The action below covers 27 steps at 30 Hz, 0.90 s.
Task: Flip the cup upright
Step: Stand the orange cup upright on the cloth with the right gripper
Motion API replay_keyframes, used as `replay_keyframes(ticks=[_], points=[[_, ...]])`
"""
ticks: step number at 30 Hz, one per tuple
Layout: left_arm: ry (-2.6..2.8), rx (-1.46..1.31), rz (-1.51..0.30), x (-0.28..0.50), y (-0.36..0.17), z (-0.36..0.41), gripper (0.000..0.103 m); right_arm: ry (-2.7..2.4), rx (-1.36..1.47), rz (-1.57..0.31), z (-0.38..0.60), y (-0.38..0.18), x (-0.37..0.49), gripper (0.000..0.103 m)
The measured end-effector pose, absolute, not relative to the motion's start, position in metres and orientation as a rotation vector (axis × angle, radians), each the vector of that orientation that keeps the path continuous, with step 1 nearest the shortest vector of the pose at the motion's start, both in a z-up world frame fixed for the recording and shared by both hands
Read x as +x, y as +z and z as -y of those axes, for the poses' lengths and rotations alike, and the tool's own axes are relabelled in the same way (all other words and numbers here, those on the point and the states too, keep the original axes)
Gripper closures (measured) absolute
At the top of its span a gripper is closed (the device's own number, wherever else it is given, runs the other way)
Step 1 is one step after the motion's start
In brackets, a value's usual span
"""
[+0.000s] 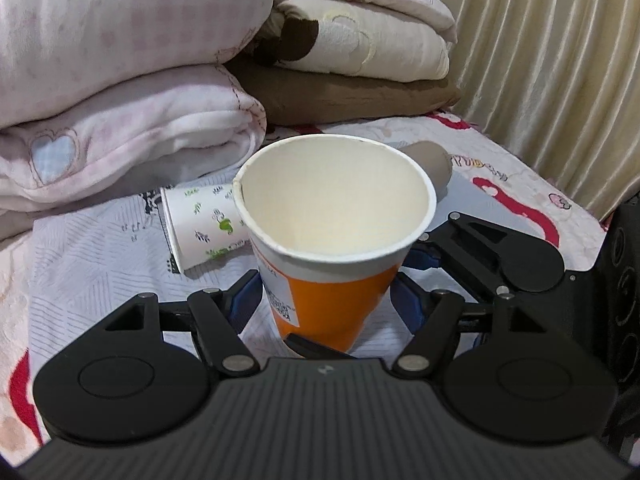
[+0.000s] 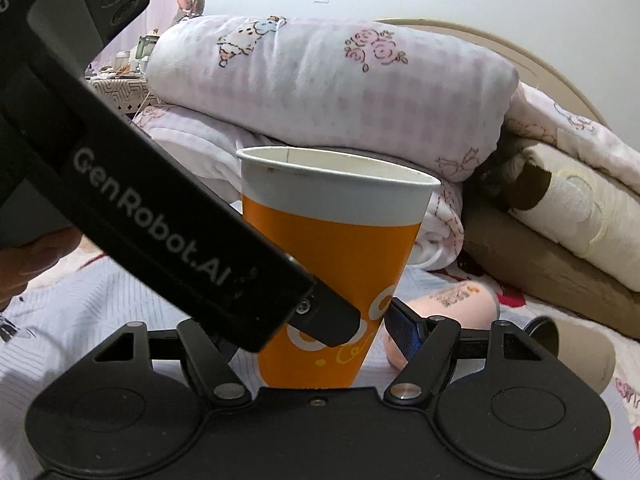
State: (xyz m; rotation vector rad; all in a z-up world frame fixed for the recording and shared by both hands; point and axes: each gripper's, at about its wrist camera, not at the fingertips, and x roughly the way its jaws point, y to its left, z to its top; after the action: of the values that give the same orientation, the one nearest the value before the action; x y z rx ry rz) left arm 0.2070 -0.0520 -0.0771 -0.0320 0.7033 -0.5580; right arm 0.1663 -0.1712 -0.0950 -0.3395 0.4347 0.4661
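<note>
An orange and white paper cup stands upright on the bed, mouth up and empty; it also shows in the right wrist view. My left gripper has its blue pads on both sides of the cup's lower body, apparently closed on it. My right gripper also straddles the cup base, with one blue pad beside the cup and a small gap showing. The left gripper's black body crosses the right wrist view and touches the cup.
A white cup with a green print lies on its side behind the orange cup. A grey-brown cup lies behind on the right, also in the right wrist view. Folded blankets are stacked at the back. A curtain hangs on the right.
</note>
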Motion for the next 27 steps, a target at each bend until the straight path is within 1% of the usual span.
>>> replay_keyframes(ticks=[3,9,15,22,25,27], points=[[-0.57,-0.064,-0.687,0.206,-0.084,0.055,0.033,0.451,-0.33,-0.436,0.176,-0.104,0.166,0.026],[-0.573,-0.069,-0.678,0.204,-0.084,0.061,0.033,0.45,-0.241,-0.464,0.19,-0.103,0.171,0.026],[-0.608,-0.128,-0.719,0.208,-0.085,0.059,0.031,0.445,-0.221,-0.495,0.192,-0.104,0.176,0.028],[-0.611,-0.121,-0.727,0.205,-0.09,0.063,0.031,0.436,-0.192,-0.505,0.197,-0.104,0.171,0.026],[-0.608,-0.126,-0.73,0.204,-0.091,0.063,0.031,0.439,-0.191,-0.503,0.196,-0.104,0.17,0.024],[-0.606,-0.134,-0.735,0.204,-0.09,0.062,0.031,0.441,-0.188,-0.502,0.196,-0.103,0.169,0.02]])
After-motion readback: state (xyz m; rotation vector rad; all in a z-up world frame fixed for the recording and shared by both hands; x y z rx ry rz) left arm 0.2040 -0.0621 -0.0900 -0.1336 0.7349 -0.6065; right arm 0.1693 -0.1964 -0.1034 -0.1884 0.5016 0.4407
